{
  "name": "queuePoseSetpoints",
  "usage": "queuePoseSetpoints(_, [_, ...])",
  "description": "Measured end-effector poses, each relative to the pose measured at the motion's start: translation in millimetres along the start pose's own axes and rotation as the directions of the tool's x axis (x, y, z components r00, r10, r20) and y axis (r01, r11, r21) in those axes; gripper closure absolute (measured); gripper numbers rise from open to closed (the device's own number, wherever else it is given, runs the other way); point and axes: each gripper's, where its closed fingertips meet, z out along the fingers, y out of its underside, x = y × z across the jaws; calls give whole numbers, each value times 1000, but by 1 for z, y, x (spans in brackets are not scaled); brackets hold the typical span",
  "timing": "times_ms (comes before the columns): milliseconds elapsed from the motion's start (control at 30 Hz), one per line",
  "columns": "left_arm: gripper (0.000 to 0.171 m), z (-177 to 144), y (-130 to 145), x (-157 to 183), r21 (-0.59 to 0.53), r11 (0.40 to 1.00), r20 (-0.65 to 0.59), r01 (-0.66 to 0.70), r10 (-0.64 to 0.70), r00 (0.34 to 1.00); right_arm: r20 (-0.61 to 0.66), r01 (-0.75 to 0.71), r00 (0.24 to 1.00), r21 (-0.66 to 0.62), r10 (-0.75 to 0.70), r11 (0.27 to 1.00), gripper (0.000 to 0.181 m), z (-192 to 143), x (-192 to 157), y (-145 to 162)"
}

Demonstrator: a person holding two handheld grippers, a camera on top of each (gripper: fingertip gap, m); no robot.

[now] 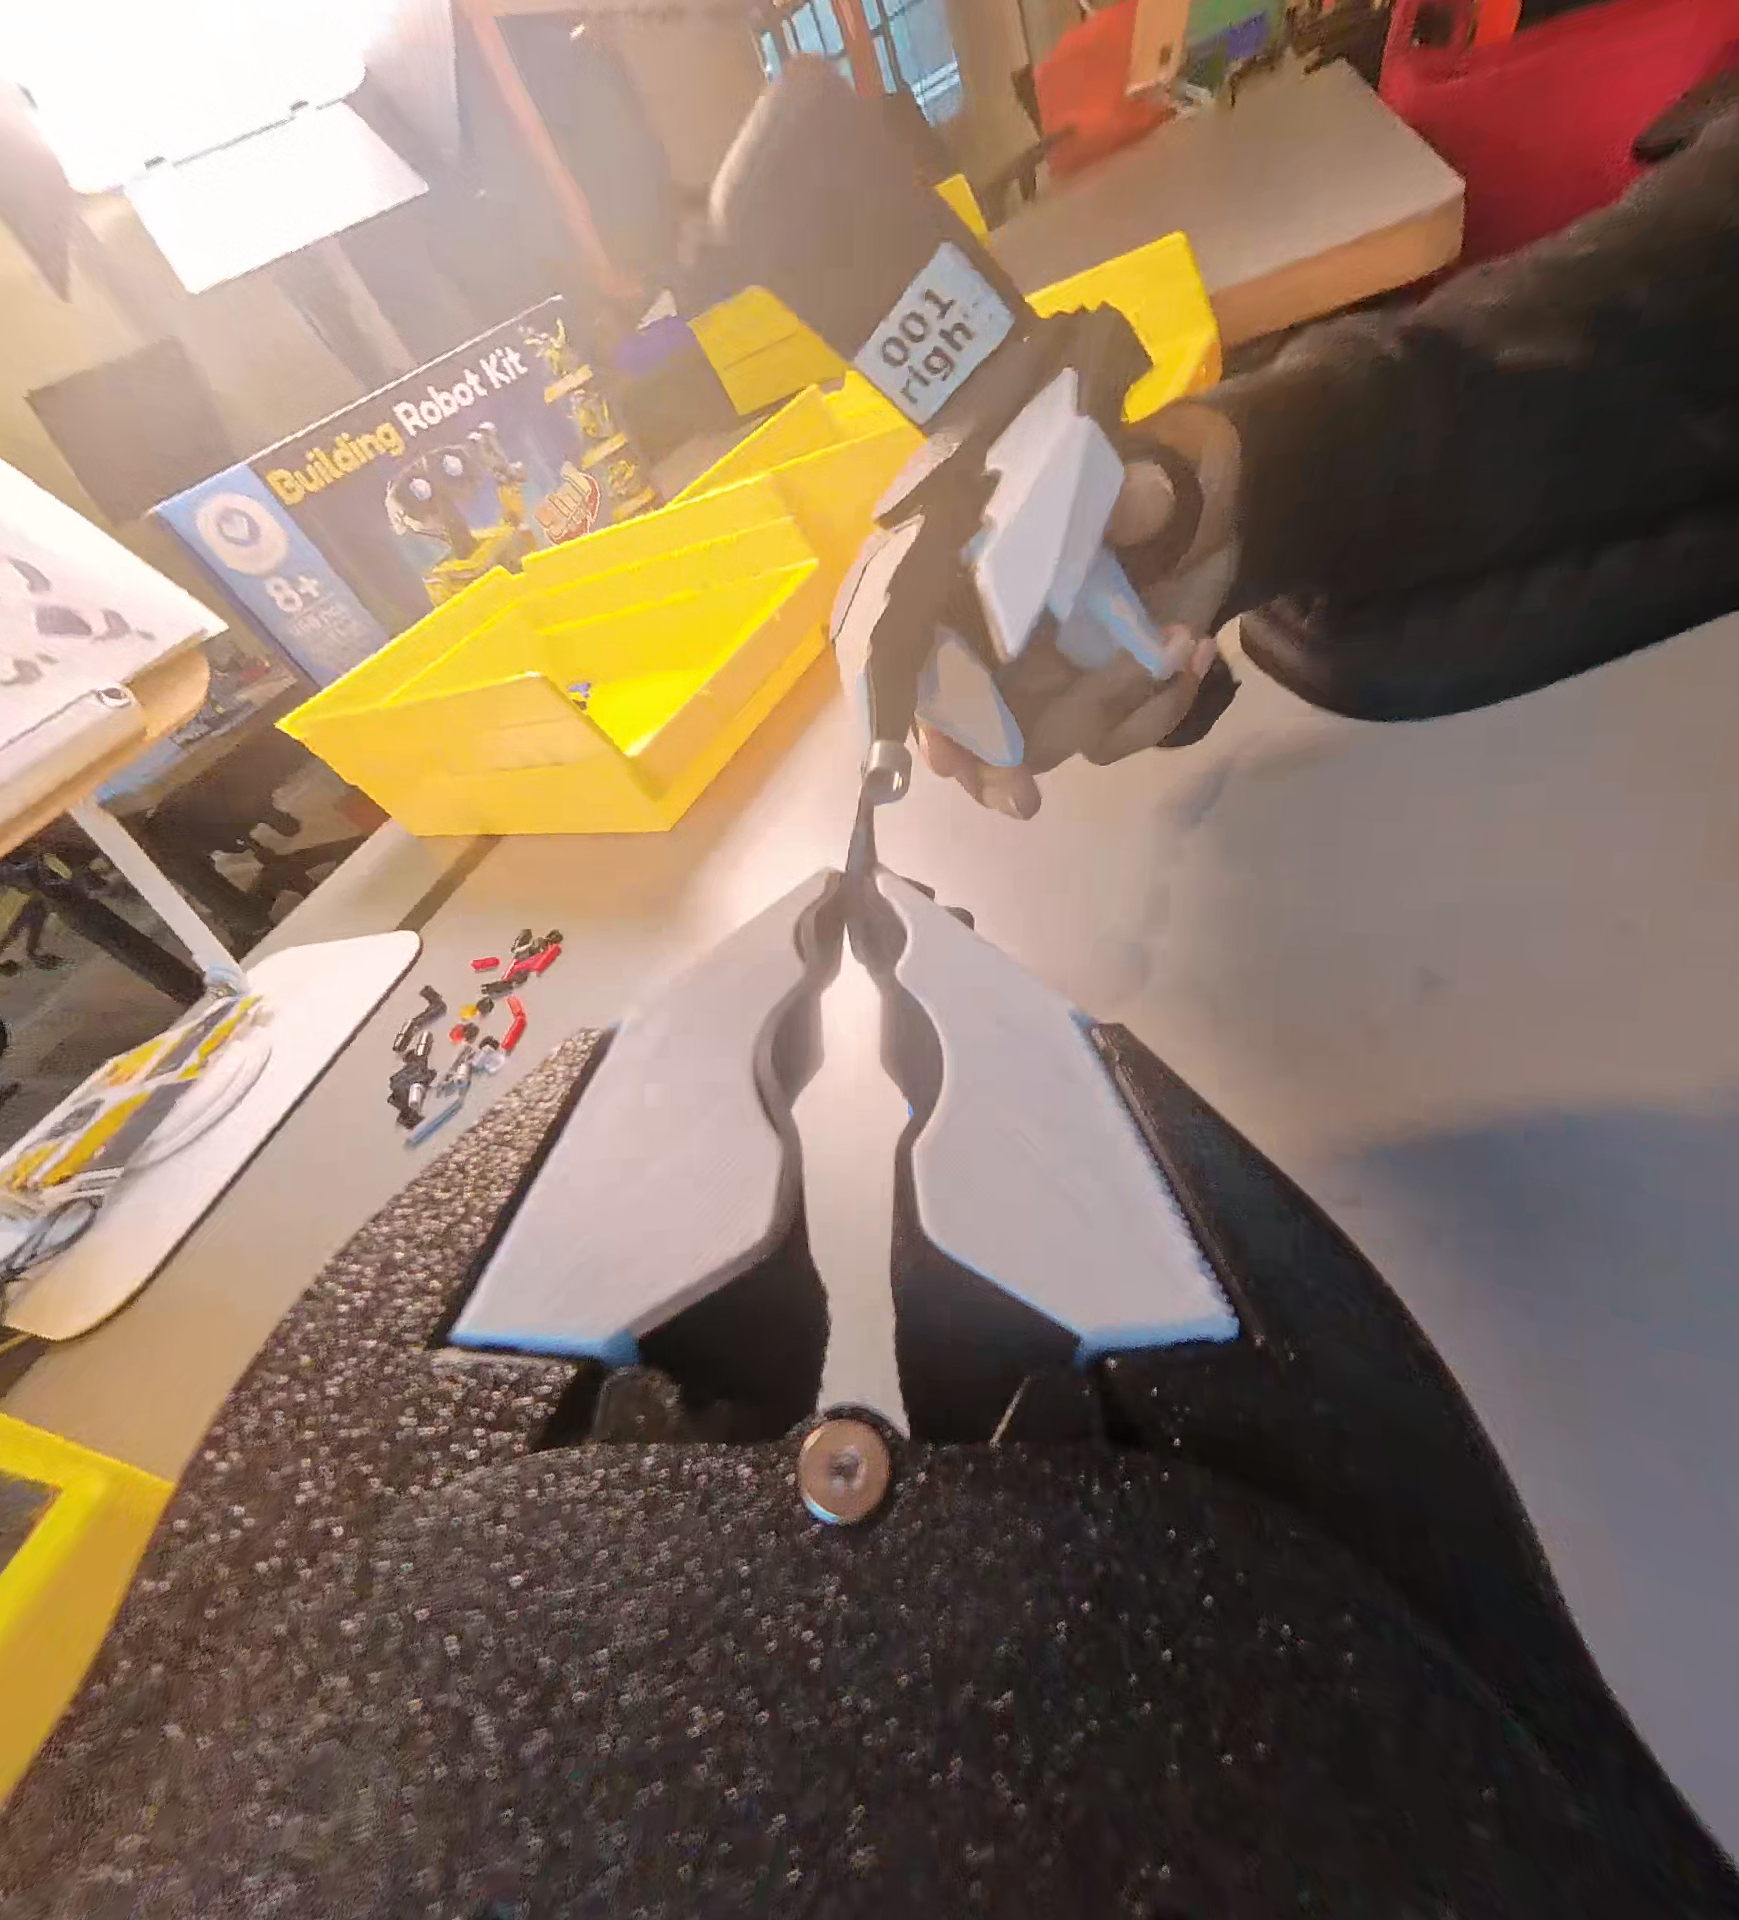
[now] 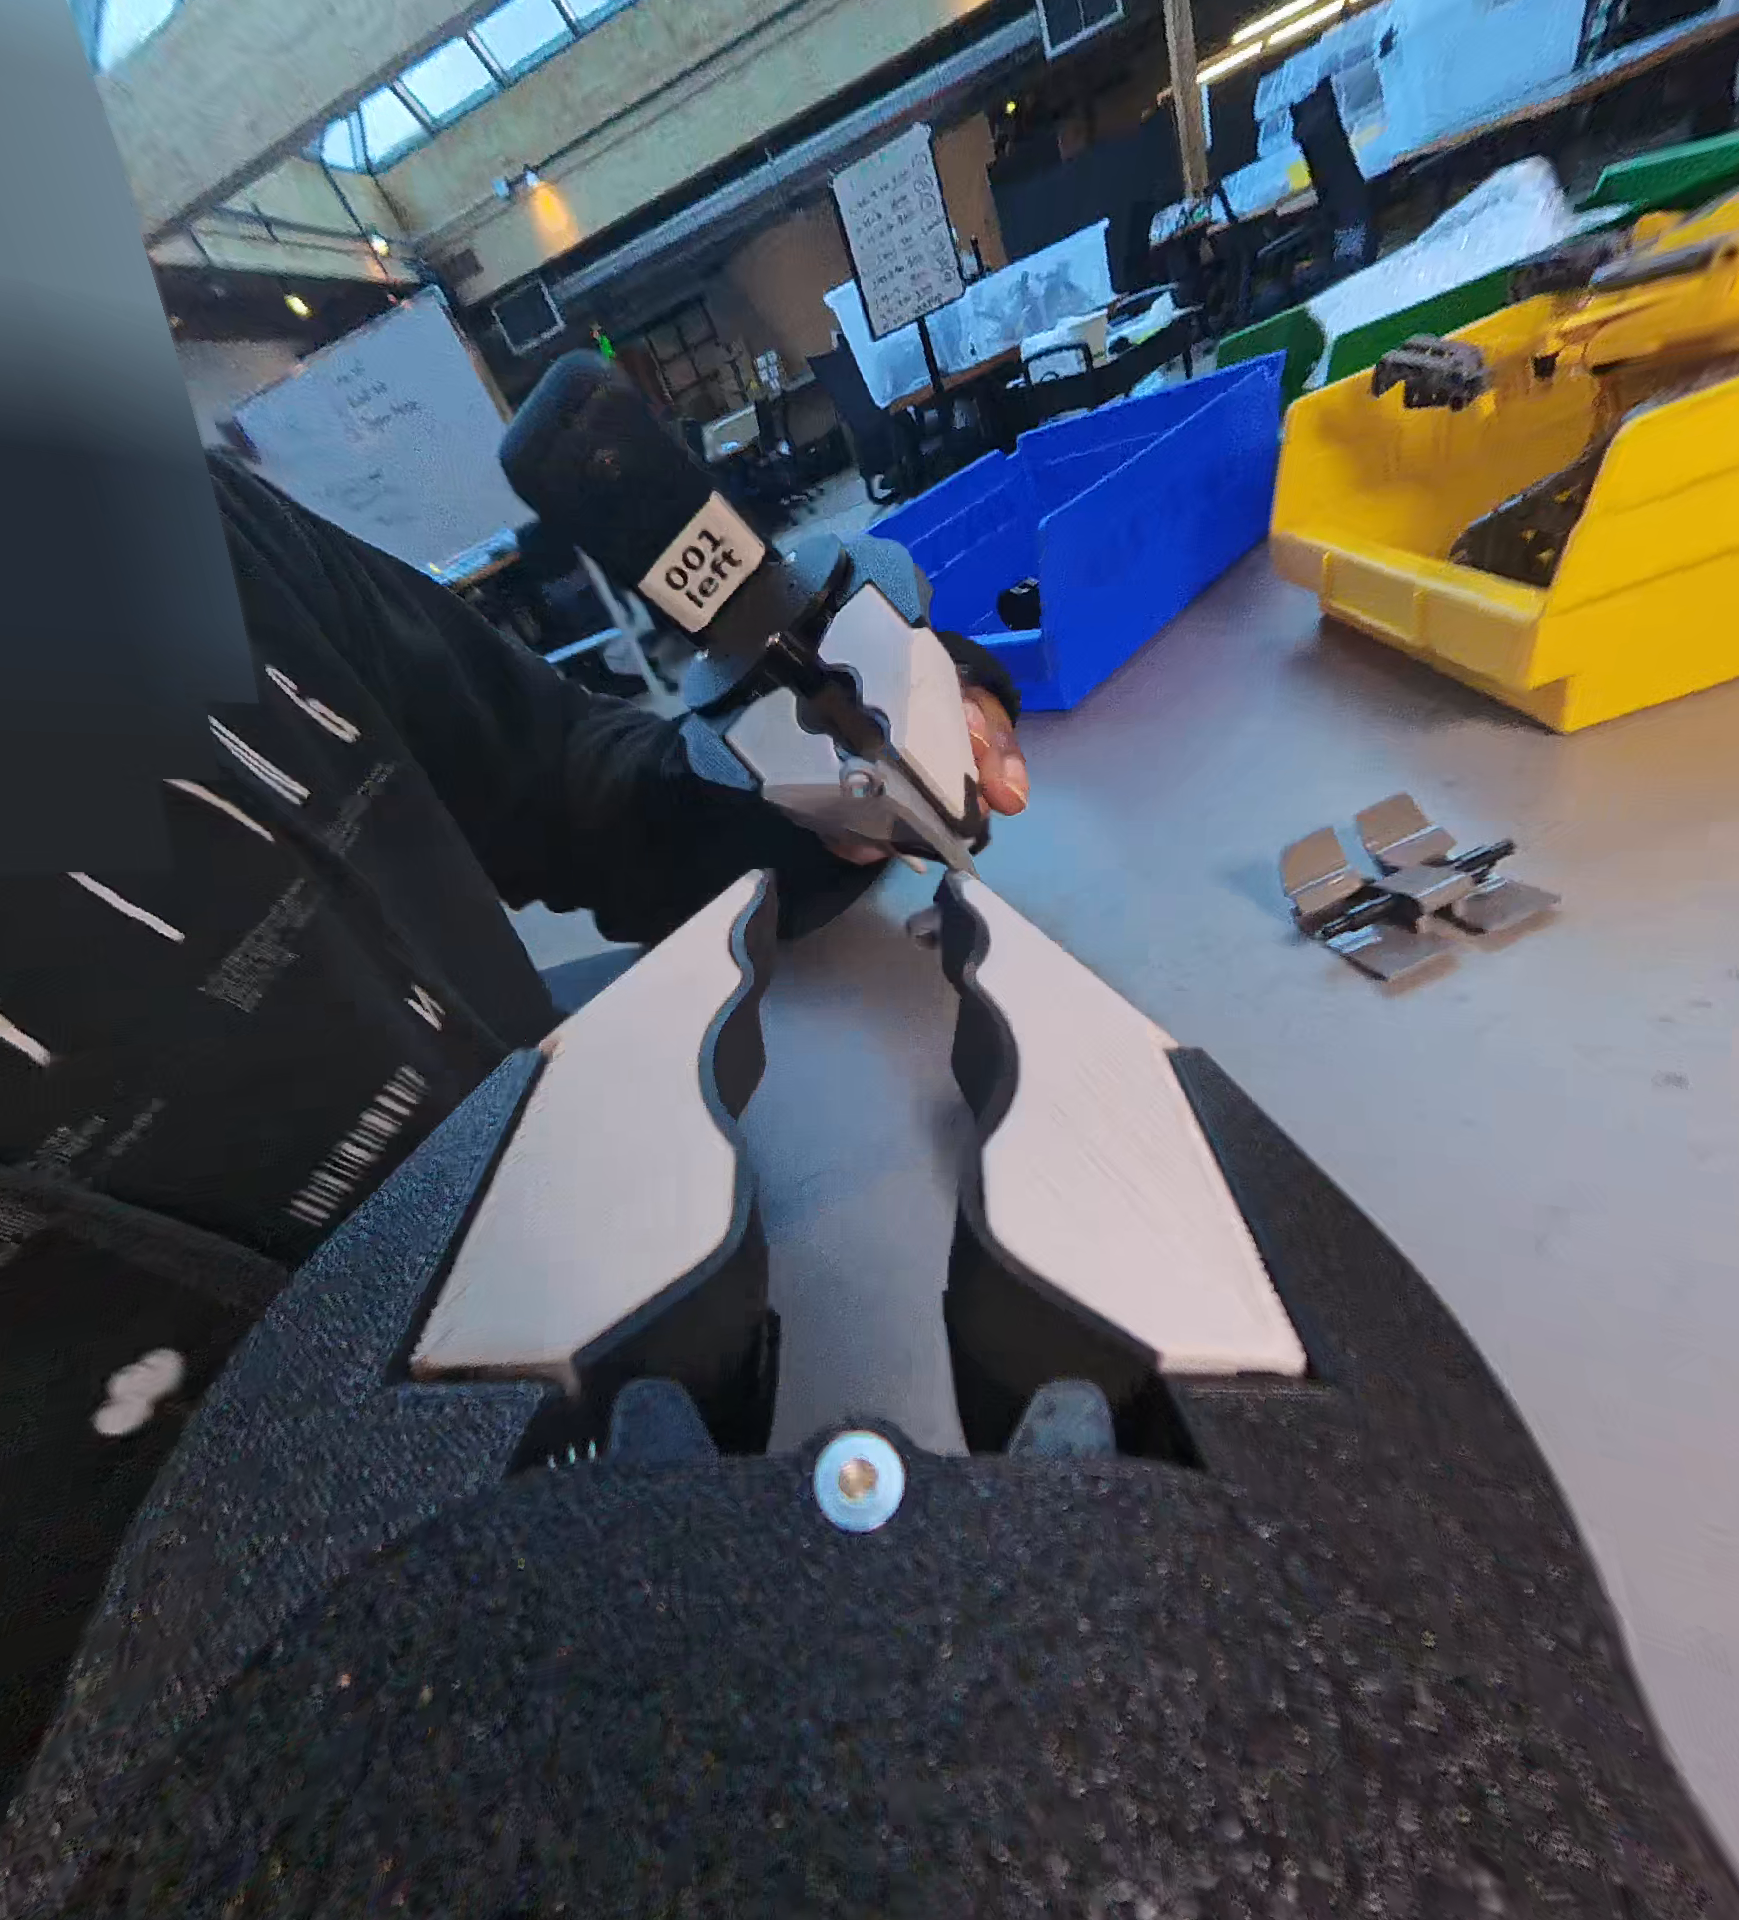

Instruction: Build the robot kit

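My left gripper (image 1: 860, 899) is shut on a thin black rod (image 1: 863, 847) that sticks up from its tips. The rod carries a small grey connector (image 1: 886, 774) at its far end. My right gripper (image 2: 860, 883) is open, above the grey table (image 2: 1364, 1195). The grey connector (image 2: 922, 920) sits just inside its right fingertip (image 2: 958, 894). I cannot tell if they touch. The left gripper (image 2: 960, 857) shows there tip to tip with it, held by a hand in a black sleeve. The right gripper (image 1: 938, 727) shows in the left wrist view, pointing down at the connector.
Yellow bins (image 1: 574, 717) and a printed kit box (image 1: 429, 488) stand behind. Small loose pieces (image 1: 475, 1023) lie left, by a white stand base (image 1: 221, 1122). A grey track-like assembly (image 2: 1416, 904), a blue bin (image 2: 1104, 561) and a yellow bin (image 2: 1571, 582) lie right. The grippers are tip to tip, or close to it.
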Motion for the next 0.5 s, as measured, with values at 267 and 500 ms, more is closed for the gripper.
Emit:
queuePoseSetpoints(267, [171,-4,-11,2,77,976,-100,204,-196,975,-141,268,953,-25,-269,963,170,14,8,2])
queuePoseSetpoints(500, [171,-3,-11,4,88,957,-141,276,-263,954,-168,248,954,-24,-249,968,164,14,15,3])
